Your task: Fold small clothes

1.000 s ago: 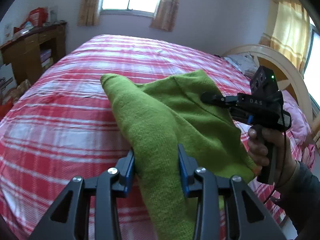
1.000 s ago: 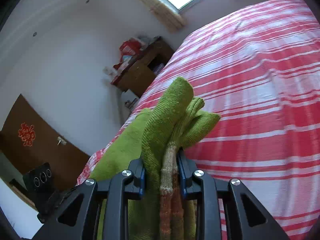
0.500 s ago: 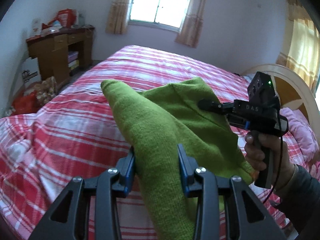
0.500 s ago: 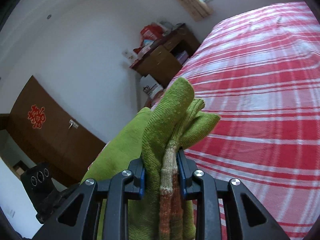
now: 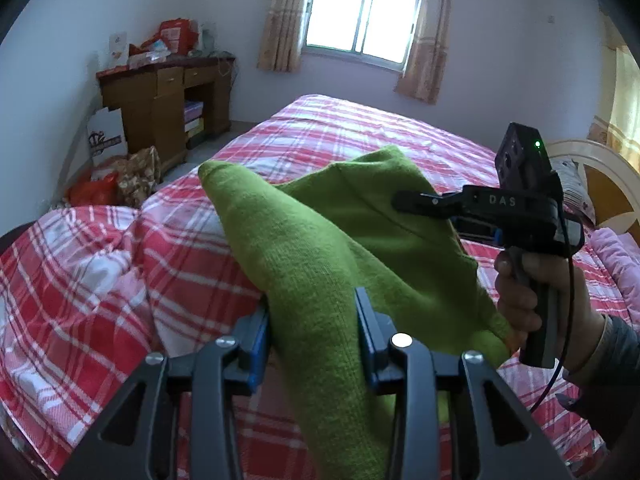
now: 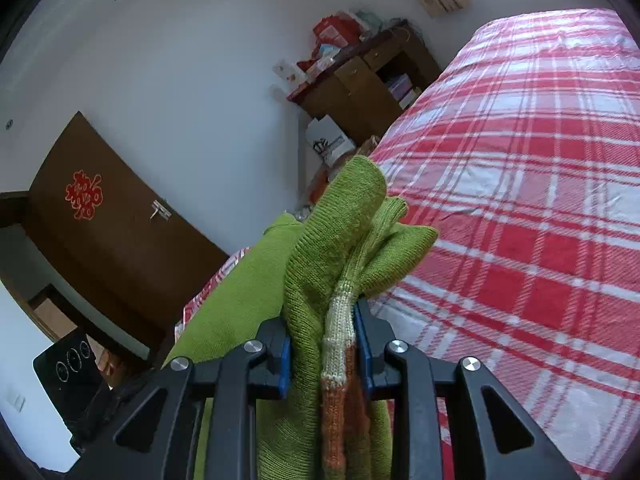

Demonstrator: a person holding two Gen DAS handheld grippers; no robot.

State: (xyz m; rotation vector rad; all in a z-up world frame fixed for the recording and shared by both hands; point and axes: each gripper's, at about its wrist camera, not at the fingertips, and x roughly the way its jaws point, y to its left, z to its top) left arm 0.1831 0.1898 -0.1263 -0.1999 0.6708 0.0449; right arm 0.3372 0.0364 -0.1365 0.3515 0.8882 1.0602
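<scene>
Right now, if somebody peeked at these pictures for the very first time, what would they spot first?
The bright green knitted garment jumps out: it hangs in the middle of both views, pinched at one end by the left gripper and at the other by the right gripper, where an orange and cream striped part shows. Under it spreads the bed's red and white checked cover, and a sunlit window glows on the far wall.

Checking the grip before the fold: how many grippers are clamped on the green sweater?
2. The left gripper pinches one bunched end of the sweater; the right gripper pinches the other, by its orange-and-cream striped trim.
</scene>
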